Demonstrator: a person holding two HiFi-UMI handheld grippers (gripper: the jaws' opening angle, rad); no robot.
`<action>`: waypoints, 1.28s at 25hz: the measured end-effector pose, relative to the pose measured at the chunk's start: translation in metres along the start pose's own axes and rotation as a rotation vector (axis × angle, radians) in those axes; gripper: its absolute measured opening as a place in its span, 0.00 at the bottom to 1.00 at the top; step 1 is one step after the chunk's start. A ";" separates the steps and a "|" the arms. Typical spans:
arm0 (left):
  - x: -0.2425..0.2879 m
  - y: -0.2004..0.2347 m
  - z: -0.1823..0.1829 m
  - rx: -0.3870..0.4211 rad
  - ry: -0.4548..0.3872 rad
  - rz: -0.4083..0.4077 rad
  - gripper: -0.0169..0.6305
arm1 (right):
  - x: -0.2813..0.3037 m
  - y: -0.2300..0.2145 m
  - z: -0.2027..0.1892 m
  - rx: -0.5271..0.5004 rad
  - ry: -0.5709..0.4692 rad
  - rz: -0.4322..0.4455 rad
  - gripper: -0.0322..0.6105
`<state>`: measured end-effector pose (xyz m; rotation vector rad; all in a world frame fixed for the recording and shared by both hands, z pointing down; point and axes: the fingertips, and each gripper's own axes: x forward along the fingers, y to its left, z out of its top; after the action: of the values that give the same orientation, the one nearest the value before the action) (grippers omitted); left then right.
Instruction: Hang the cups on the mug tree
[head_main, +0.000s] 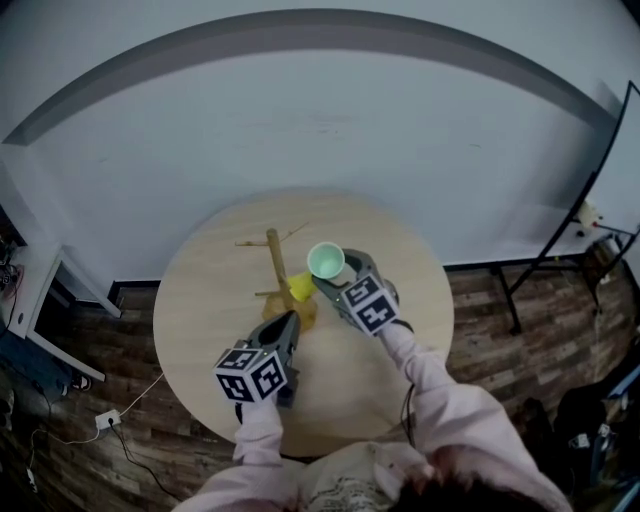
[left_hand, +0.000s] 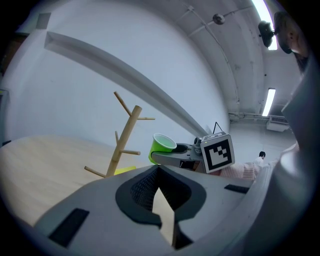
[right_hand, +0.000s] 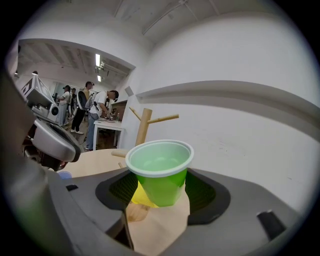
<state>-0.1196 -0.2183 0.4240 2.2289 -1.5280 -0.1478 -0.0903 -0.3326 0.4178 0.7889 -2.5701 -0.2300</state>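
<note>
Round wooden table (head_main: 200, 300) carries the mug tree (head_main: 273, 262), and beside it my right gripper (right_hand: 159, 189) pinches the green cup (right_hand: 159, 167), probably light and crushable, low on its wall; my left gripper (left_hand: 159, 172) is closed, empty.

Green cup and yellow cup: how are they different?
The green cup stands upright with its mouth up, gripped between the right gripper's jaws; nothing grips the yellow cup. The green cup is up in the air; the yellow cup sits low beside the mug tree. Both are small cups.
</note>
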 end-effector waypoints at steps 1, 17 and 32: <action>0.001 0.000 0.001 0.002 -0.002 0.000 0.03 | 0.001 -0.003 0.002 -0.008 0.002 -0.001 0.49; 0.002 -0.008 0.011 0.058 -0.002 0.002 0.03 | 0.014 -0.032 0.034 -0.165 0.055 -0.010 0.49; -0.008 0.000 0.008 0.053 0.008 0.013 0.03 | 0.025 -0.030 0.053 -0.366 0.138 -0.035 0.50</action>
<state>-0.1248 -0.2130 0.4156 2.2578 -1.5589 -0.0952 -0.1186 -0.3699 0.3715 0.6847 -2.2918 -0.6142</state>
